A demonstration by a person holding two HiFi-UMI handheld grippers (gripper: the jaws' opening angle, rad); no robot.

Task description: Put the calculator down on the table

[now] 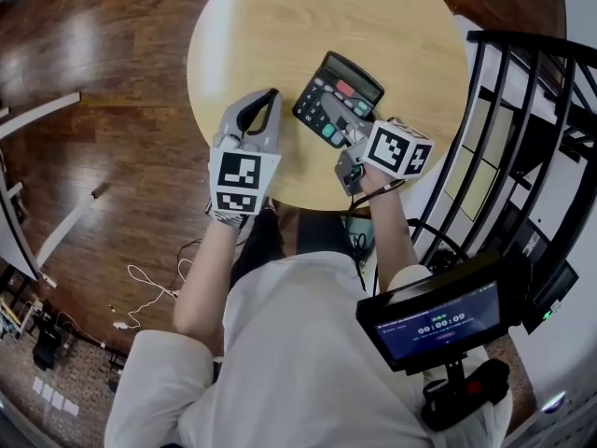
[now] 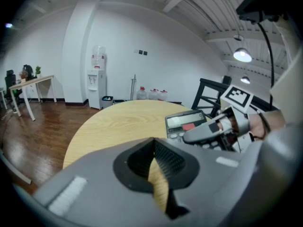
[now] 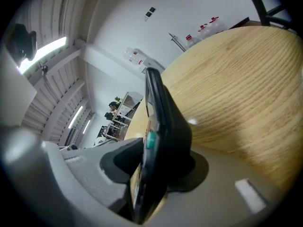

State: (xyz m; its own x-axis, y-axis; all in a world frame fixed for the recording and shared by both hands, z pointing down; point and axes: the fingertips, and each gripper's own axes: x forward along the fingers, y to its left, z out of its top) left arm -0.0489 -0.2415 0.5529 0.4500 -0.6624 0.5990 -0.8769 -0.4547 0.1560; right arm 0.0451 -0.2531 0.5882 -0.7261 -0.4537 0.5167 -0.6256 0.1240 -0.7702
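The black calculator lies on the round wooden table, right of its middle, keys up and display pointing away. My right gripper reaches over its near edge. In the right gripper view the calculator stands edge-on between the jaws; one jaw lies against its back, and a thin gap shows at the key side, so the gripper is open. My left gripper rests over the table's near left edge, shut with nothing in it. From the left gripper view the calculator and the right gripper's fingers show on the right.
A black metal railing runs close along the table's right side. A small screen on a mount hangs in front of the person's body. A white cable lies on the wooden floor. A water dispenser and a desk stand at the far wall.
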